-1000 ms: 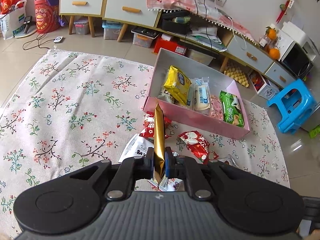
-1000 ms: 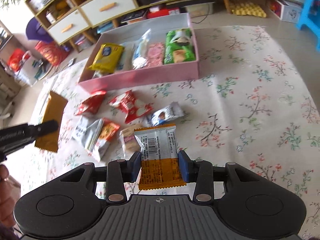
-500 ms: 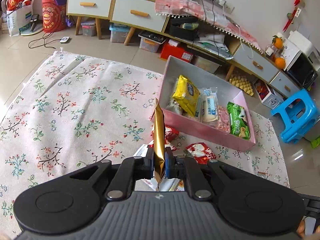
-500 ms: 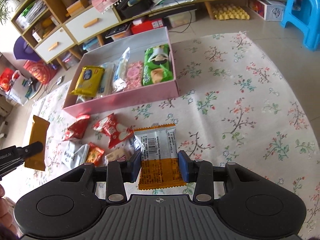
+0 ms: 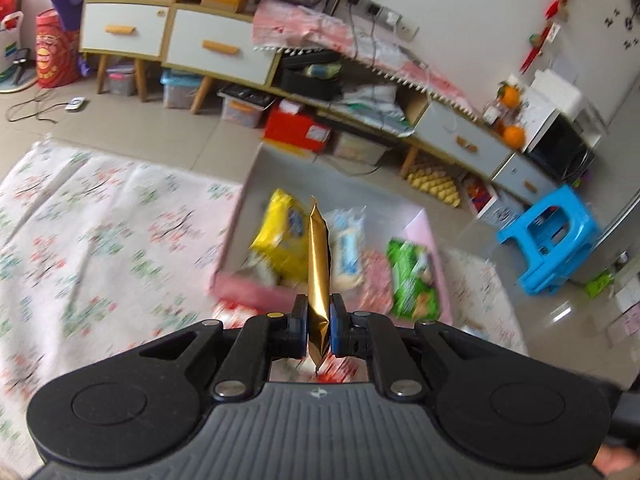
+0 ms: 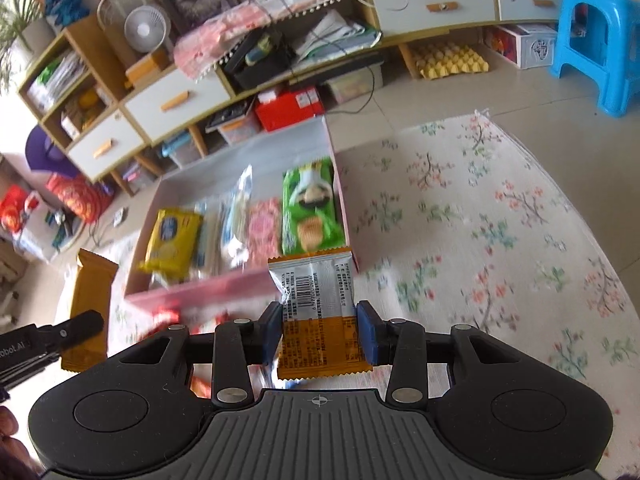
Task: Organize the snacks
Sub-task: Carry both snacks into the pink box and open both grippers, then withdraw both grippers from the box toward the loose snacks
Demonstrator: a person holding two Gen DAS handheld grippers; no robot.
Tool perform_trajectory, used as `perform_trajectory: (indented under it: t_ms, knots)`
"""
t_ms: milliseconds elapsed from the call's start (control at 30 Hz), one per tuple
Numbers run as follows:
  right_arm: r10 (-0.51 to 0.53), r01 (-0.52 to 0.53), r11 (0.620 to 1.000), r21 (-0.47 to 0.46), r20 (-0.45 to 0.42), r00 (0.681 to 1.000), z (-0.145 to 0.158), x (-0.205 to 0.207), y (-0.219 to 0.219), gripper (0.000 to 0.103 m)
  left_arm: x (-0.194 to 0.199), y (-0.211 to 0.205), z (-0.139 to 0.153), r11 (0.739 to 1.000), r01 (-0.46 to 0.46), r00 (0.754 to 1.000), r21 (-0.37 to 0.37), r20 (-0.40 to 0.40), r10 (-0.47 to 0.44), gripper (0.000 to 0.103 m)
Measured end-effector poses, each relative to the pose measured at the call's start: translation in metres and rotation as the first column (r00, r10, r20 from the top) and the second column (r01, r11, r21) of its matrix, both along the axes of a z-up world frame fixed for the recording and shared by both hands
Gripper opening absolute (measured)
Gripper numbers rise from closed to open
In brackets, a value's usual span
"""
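Note:
My left gripper [image 5: 318, 326] is shut on a gold snack packet [image 5: 318, 264], held edge-on and upright, just short of the near wall of the pink box [image 5: 256, 290]. My right gripper [image 6: 319, 330] is shut on a silver and orange snack packet [image 6: 316, 308], held flat above the box's near wall [image 6: 200, 290]. The box holds a yellow pack [image 6: 172, 240], a clear pack, a pink pack and a green pack [image 6: 310, 208]. In the right wrist view the left gripper [image 6: 76, 328] and its gold packet [image 6: 90, 312] show at the left. Red packets [image 6: 166, 314] lie before the box.
The box sits on a floral cloth [image 6: 480, 240] on the floor. A long low cabinet with drawers [image 5: 216, 50] runs behind it, with bins beneath. A blue plastic stool [image 5: 554, 236] stands at the right.
Both grippers have moved forward toward the pink box with their packets still held. The loose packets on the cloth have dropped almost out of view beneath the grippers.

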State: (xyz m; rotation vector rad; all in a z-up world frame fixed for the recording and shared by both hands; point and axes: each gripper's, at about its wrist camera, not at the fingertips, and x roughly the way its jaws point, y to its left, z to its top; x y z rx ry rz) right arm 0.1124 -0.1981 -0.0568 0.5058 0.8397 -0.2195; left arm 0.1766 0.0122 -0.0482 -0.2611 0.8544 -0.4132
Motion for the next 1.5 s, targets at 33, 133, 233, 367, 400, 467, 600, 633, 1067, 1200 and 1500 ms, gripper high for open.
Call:
perform_trajectory:
  t_ms: [33, 133, 233, 367, 400, 467, 600, 633, 1067, 1200, 1500]
  knots:
    - [-0.001, 0.001, 1.0, 0.007, 0.013, 1.0, 0.0, 0.005, -0.001, 0.038, 0.006, -0.004, 0.0, 1.0, 0.009, 1.0, -0.022, 0.004, -0.009, 0.009]
    - [-0.014, 0.012, 0.999, 0.035, 0.051, 0.999, -0.001, 0.021, -0.004, 0.038, 0.02, -0.017, -0.004, 0.998, 0.022, 1.0, -0.061, 0.011, -0.021, 0.009]
    - [-0.012, 0.005, 0.996, 0.087, 0.08, 0.997, -0.005, 0.037, -0.002, 0.038, 0.028, -0.031, -0.015, 0.998, 0.021, 1.0, -0.053, 0.004, -0.02, 0.009]
    - [0.006, -0.015, 0.995, 0.094, 0.102, 0.995, -0.01, 0.056, 0.006, 0.038, 0.035, -0.038, -0.027, 1.0, 0.016, 1.0, -0.012, -0.01, -0.016, 0.009]
    - [0.007, -0.017, 0.995, 0.098, 0.108, 0.994, -0.011, 0.06, 0.007, 0.038, 0.037, -0.038, -0.028, 1.0, 0.014, 1.0, -0.014, -0.012, -0.014, 0.009]
    - [0.008, -0.022, 0.992, 0.124, 0.109, 0.994, -0.015, 0.067, 0.008, 0.039, 0.039, -0.038, -0.029, 1.0, 0.009, 1.0, -0.012, -0.015, -0.009, 0.009]
    - [0.001, -0.026, 0.982, 0.187, 0.132, 0.991, -0.024, 0.078, 0.01, 0.042, 0.042, -0.04, -0.031, 1.0, -0.011, 1.0, 0.02, 0.003, 0.011, 0.013]
    - [-0.003, -0.02, 0.983, 0.183, 0.125, 0.992, -0.025, 0.079, 0.012, 0.042, 0.042, -0.04, -0.031, 0.998, -0.029, 1.0, 0.047, 0.009, 0.028, 0.017]
    - [-0.084, 0.063, 0.964, 0.257, 0.07, 0.994, -0.007, 0.054, 0.003, 0.06, 0.013, -0.018, -0.008, 0.994, -0.061, 0.998, 0.092, 0.013, 0.06, 0.021]
    - [-0.068, 0.053, 0.965, 0.256, 0.05, 0.996, 0.009, 0.037, 0.008, 0.06, -0.002, -0.014, 0.007, 0.989, -0.086, 0.996, 0.119, 0.014, 0.085, 0.025]
    - [0.101, -0.09, 0.989, 0.114, -0.099, 0.99, 0.038, -0.012, 0.042, 0.06, -0.048, -0.01, 0.023, 0.968, -0.104, 0.993, 0.23, -0.03, 0.114, 0.032]
